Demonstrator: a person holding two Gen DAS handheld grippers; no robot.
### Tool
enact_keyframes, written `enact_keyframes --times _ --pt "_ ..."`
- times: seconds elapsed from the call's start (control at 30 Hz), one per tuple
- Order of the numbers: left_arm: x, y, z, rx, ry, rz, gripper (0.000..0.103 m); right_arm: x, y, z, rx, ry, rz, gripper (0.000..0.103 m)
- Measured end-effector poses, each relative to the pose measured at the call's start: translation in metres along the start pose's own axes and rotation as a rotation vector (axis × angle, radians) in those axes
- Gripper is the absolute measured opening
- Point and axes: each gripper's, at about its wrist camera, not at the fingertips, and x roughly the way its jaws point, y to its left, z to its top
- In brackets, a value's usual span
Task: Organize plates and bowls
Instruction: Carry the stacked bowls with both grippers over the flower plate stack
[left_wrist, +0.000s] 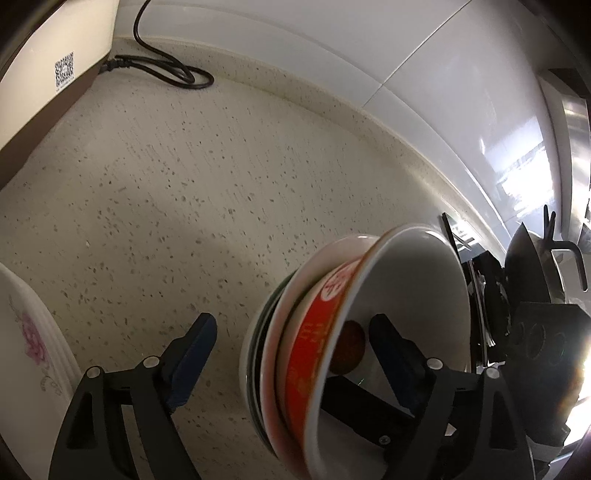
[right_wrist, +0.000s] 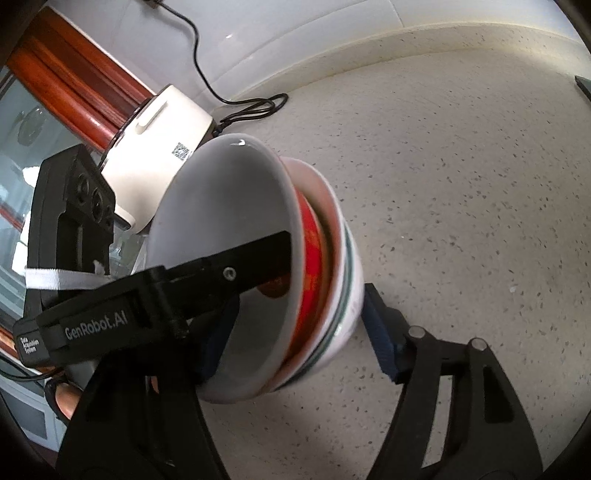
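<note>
While the right tool (right_wrist: 295, 325) clamps the tilted bowl stack (right_wrist: 258, 266), the left tool (left_wrist: 291, 354) straddles it — fingers apart.

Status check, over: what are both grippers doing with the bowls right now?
Left gripper and right gripper each straddle the tilted bowl stack, one finger inside. Grip unclear. Floral plates at left; counter ahead.

The flowered plate (left_wrist: 29, 343) is cut off by the left edge of the left wrist view; the bowl stack (right_wrist: 258, 266) hides one finger's tip, and the red lettering is too blurred to read
</note>
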Motion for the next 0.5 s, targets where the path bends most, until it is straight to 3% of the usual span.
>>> enact_keyframes --times 0.17,0.33,0.5 --pt "0.000 -0.002 -0.003 0.010 0.002 0.003 0.089 -0.002 0.001 -0.001 -0.008 -0.002 0.012 0.075" --pt "0.002 -0.006 -0.008 0.026 0.001 0.004 0.091 -0.007 0.000 -0.003 0.014 0.050 0.034 0.075" --pt "-0.001 -0.002 -0.016 -0.030 -0.029 -0.014 0.091 -0.008 0.002 -0.005 0.009 0.072 0.055 0.075"
